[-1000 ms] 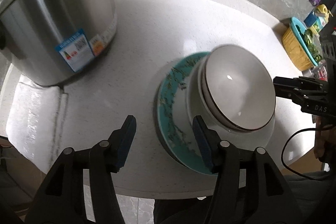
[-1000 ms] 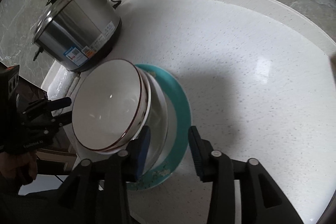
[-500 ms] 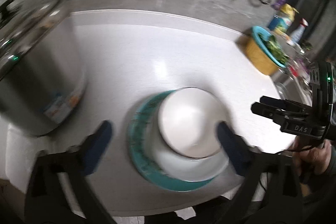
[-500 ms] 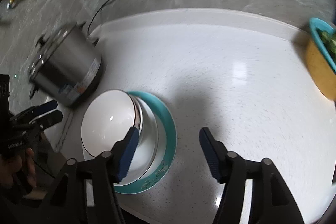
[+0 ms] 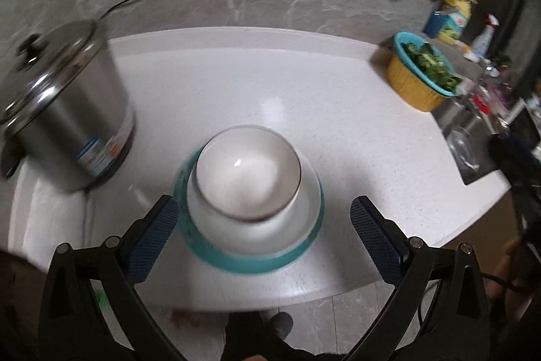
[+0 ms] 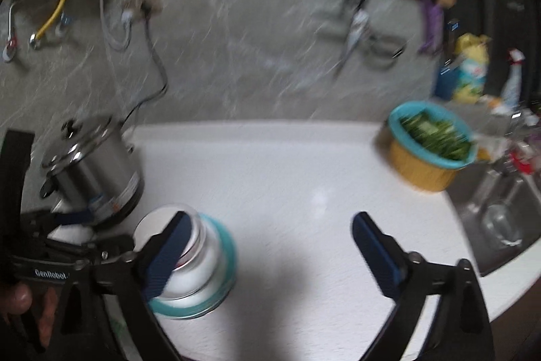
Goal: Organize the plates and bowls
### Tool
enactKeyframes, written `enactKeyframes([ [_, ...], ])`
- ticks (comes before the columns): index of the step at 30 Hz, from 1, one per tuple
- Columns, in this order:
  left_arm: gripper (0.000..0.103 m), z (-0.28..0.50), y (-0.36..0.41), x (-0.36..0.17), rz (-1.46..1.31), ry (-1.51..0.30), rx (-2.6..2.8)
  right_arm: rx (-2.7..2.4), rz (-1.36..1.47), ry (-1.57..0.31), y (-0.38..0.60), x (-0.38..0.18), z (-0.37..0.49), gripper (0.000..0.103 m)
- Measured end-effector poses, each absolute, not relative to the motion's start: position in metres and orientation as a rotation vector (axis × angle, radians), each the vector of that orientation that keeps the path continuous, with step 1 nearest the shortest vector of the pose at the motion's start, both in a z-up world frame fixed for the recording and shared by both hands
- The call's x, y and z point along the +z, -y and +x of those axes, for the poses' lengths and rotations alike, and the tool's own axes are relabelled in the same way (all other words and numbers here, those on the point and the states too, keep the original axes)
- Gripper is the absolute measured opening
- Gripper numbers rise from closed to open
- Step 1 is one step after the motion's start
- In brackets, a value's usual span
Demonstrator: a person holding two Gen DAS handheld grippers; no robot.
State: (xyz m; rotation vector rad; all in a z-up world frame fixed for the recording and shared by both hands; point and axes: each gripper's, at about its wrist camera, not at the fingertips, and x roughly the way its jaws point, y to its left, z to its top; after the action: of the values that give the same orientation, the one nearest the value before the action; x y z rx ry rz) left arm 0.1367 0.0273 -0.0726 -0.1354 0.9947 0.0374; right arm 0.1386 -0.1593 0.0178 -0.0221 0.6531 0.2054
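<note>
A glossy white bowl (image 5: pixel 248 171) with a thin dark rim sits nested in a wider white dish on a round teal plate (image 5: pixel 252 261), near the front edge of the speckled white bench (image 5: pixel 304 83). Left gripper (image 5: pixel 263 235) and right gripper (image 6: pixel 270 256) both hold their blue-padded jaws wide apart, grasping nothing. A brushed-steel pot (image 5: pixel 64 110) stands left

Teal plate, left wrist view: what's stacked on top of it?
On the teal plate sits a white plate or shallow dish, and on that a white bowl with a dark rim, empty inside. Whether a second bowl nests under it is hidden and blurred.
</note>
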Motion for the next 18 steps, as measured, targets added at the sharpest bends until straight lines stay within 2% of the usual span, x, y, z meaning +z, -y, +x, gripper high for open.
enactKeyframes([
  [7, 0.103, 0.088, -0.001, -0.042, -0.152, -0.944, 0.005, 0.12, -0.044, -0.497, 0.179, 0.063, 0.088, 0.103],
  [12, 0.103, 0.059, 0.013, -0.023, 0.012, -0.889, 0.036, 0.076, 0.028, -0.391, 0.186, 0.086, 0.048, 0.103],
  [14, 0.103, 0.049, 0.011, -0.016, 0.085, -0.862, 0.044, 0.087, 0.086, -0.396, 0.187, 0.091, 0.04, 0.103],
  [18, 0.103, 0.037, -0.012, -0.01, 0.064, -0.864, 0.019, 0.006, 0.138, -0.519, 0.173, 0.09, 0.037, 0.103],
])
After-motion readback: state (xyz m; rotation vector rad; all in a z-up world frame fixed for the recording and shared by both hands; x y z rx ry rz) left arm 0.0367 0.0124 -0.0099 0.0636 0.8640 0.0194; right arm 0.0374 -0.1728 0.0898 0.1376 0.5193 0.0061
